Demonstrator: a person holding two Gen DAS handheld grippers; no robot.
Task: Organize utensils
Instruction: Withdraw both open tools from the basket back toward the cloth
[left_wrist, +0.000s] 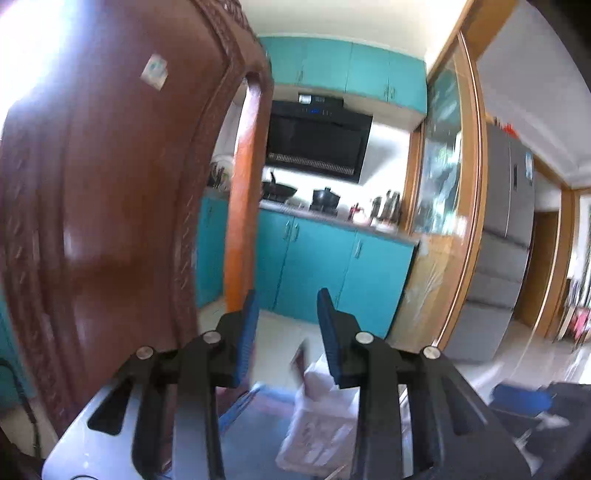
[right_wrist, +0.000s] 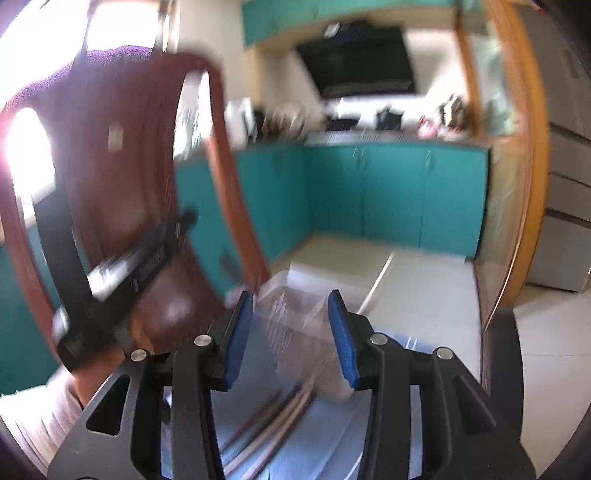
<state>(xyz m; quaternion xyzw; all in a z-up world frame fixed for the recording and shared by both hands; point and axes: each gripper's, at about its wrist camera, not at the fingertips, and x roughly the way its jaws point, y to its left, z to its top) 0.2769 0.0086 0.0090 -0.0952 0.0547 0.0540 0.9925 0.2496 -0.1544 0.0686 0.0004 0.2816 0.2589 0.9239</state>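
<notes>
My left gripper (left_wrist: 286, 306) is open and empty, held high and pointing across the room toward the kitchen. Below it lies a clear plastic organizer tray (left_wrist: 317, 424), blurred. My right gripper (right_wrist: 291, 306) is open and empty, above the same clear tray (right_wrist: 295, 317). Several long thin utensils (right_wrist: 269, 424), like chopsticks, lie on a blue cloth (right_wrist: 314, 454) just below the right gripper's jaws. The left gripper's body (right_wrist: 122, 266) shows at the left of the right wrist view.
A brown wooden chair back (left_wrist: 122, 184) stands close on the left; it also shows in the right wrist view (right_wrist: 122, 147). Teal kitchen cabinets (left_wrist: 325, 266), a black range hood (left_wrist: 317, 144) and a grey fridge (left_wrist: 506, 221) lie beyond.
</notes>
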